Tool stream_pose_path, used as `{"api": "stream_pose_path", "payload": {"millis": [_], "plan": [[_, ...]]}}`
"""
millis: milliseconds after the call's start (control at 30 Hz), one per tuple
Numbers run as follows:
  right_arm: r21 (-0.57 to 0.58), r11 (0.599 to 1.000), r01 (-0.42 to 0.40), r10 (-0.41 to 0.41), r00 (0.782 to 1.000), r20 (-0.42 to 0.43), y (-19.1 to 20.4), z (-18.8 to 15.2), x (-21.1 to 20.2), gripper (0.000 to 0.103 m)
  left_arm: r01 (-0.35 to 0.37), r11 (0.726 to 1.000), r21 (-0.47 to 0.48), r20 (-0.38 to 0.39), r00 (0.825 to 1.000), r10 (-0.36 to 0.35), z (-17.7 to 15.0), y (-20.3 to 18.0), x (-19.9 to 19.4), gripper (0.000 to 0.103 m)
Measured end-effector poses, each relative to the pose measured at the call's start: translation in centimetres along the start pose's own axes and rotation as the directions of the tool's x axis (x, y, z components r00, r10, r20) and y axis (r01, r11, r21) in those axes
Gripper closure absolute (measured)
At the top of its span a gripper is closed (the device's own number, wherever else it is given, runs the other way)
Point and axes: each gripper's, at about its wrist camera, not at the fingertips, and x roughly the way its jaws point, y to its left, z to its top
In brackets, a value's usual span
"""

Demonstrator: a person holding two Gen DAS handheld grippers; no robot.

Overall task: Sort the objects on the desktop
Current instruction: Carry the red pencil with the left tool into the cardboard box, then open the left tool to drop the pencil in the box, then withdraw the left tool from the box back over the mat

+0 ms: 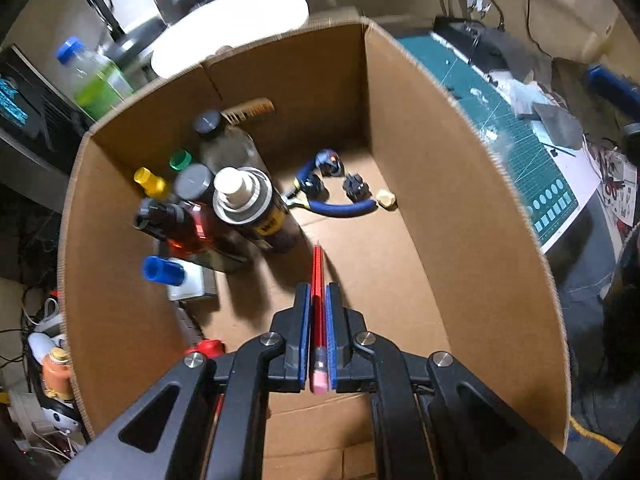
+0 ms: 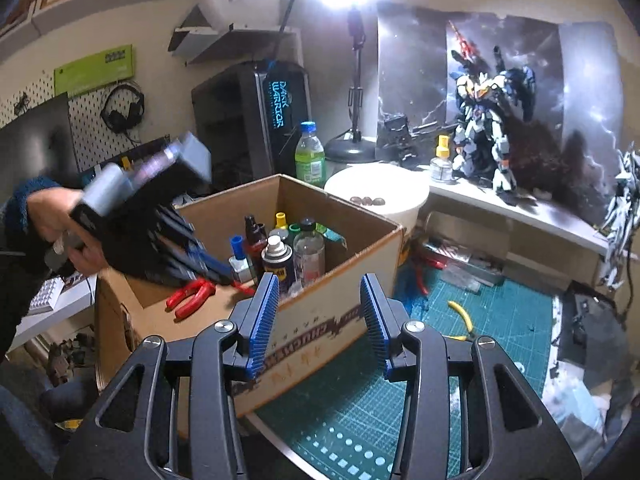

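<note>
Cardboard box [image 1: 420, 200] holds bottles [image 1: 240, 192], pliers [image 1: 336, 208] (blue-handled).

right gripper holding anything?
No: in the right wrist view the right gripper stands open with nothing between its blue pads, only the cardboard box behind the gap.

A model robot figure [image 2: 486, 120] stands before a stormy poster [image 2: 416, 64], beside a desk lamp [image 2: 354, 136].
</note>
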Motion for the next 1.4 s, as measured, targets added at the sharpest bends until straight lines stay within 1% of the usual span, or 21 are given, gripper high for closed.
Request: {"api": "stream_pose_path", "payload": {"millis": [233,367,500,600,633,733,800,833,867,900,933,1000,1033,1100,1133,1200,1233,1267,1300,1367,1400], "plan": [[0.007,1.000,0.012,-0.012,1.000,-0.018,-0.2,0.0,1.0,0.063,0.040,0.999,-0.009,-0.011,0.999,-0.040,0.8,0.6,1.3,0.096],[0.009,1.000,0.021,-0.021,0.999,-0.029,-0.4,-0.2,1.0,0.063,0.059,0.998,0.022,-0.102,0.993,-0.056,0.0,0.3,2.7,0.096],[0.022,0.999,0.033,-0.033,0.999,-0.023,-1.0,-0.1,0.7,0.059,0.097,0.995,0.031,-0.218,0.972,-0.088,-0.9,0.3,4.7,0.096],[0.033,0.999,0.043,-0.042,0.999,-0.017,-1.4,0.0,0.4,0.059,0.102,0.995,0.015,-0.261,0.961,-0.095,-1.2,0.5,5.6,0.096],[0.036,0.998,0.047,-0.046,0.999,-0.014,-1.6,0.1,0.2,0.059,0.099,0.995,0.009,-0.259,0.961,-0.094,-1.2,0.7,5.4,0.095],[0.039,0.997,0.068,-0.067,0.998,-0.004,-2.1,0.1,-0.5,0.059,0.083,0.996,-0.024,-0.188,0.978,-0.086,-0.8,1.4,3.6,0.095],[0.046,0.995,0.089,-0.089,0.996,0.006,-2.7,0.0,-1.3,0.059,0.112,0.988,-0.104,-0.069,0.990,-0.120,-0.3,2.4,0.9,0.094],[0.050,0.994,0.100,-0.100,0.995,0.011,-3.0,-0.1,-1.7,0.059,0.144,0.978,-0.150,0.015,0.990,-0.144,-0.2,2.8,-0.8,0.087],[0.057,0.992,0.112,-0.113,0.993,0.018,-3.4,-0.2,-2.1,0.058,0.166,0.970,-0.179,0.076,0.985,-0.155,-0.3,3.0,-2.1,0.074],[0.066,0.989,0.129,-0.131,0.991,0.026,-3.9,-0.4,-2.6,0.058,0.179,0.963,-0.202,0.139,0.978,-0.153,-0.5,2.9,-3.3,0.068],[0.074,0.987,0.143,-0.146,0.989,0.030,-4.4,-0.6,-3.1,0.058,0.191,0.955,-0.225,0.216,0.966,-0.142,-0.9,2.8,-4.9,0.057],[0.085,0.982,0.168,-0.172,0.984,0.042,-5.3,-1.1,-4.1,0.058,0.199,0.949,-0.244,0.337,0.935,-0.110,-1.7,1.7,-7.4,0.052],[0.090,0.979,0.181,-0.185,0.982,0.045,-5.7,-1.4,-4.5,0.058,0.198,0.948,-0.248,0.395,0.915,-0.088,-2.2,0.8,-8.6,0.050],[0.099,0.972,0.212,-0.217,0.975,0.046,-6.6,-2.1,-5.6,0.058,0.187,0.950,-0.249,0.515,0.856,-0.033,-3.4,-1.2,-11.0,0.037],[0.106,0.968,0.229,-0.235,0.971,0.047,-7.0,-2.5,-6.2,0.058,0.170,0.953,-0.250,0.564,0.826,0.000,-3.9,-2.3,-11.7,0.028],[0.120,0.957,0.263,-0.270,0.962,0.049,-7.8,-3.4,-7.5,0.058,0.123,0.961,-0.248,0.658,0.750,0.073,-5.0,-5.0,-12.8,0.024],[0.133,0.951,0.280,-0.289,0.956,0.047,-8.3,-4.0,-8.3,0.058,0.108,0.964,-0.243,0.691,0.717,0.093,-5.3,-6.2,-13.1,0.021],[0.147,0.943,0.298,-0.307,0.951,0.045,-8.8,-4.6,-9.0,0.058,0.094,0.967,-0.235,0.727,0.678,0.111,-5.9,-7.6,-13.5,0.018],[0.159,0.937,0.311,-0.321,0.946,0.042,-9.1,-5.2,-9.6,0.058,0.088,0.970,-0.228,0.753,0.647,0.118,-6.2,-8.6,-13.7,0.016],[0.178,0.926,0.333,-0.344,0.938,0.032,-9.8,-6.3,-10.7,0.057,0.095,0.972,-0.217,0.792,0.599,0.118,-6.8,-10.8,-13.4,0.014],[0.186,0.918,0.349,-0.359,0.933,0.021,-10.1,-7.0,-11.1,0.057,0.098,0.974,-0.206,0.803,0.586,0.111,-6.9,-11.8,-13.0,0.014]]}}
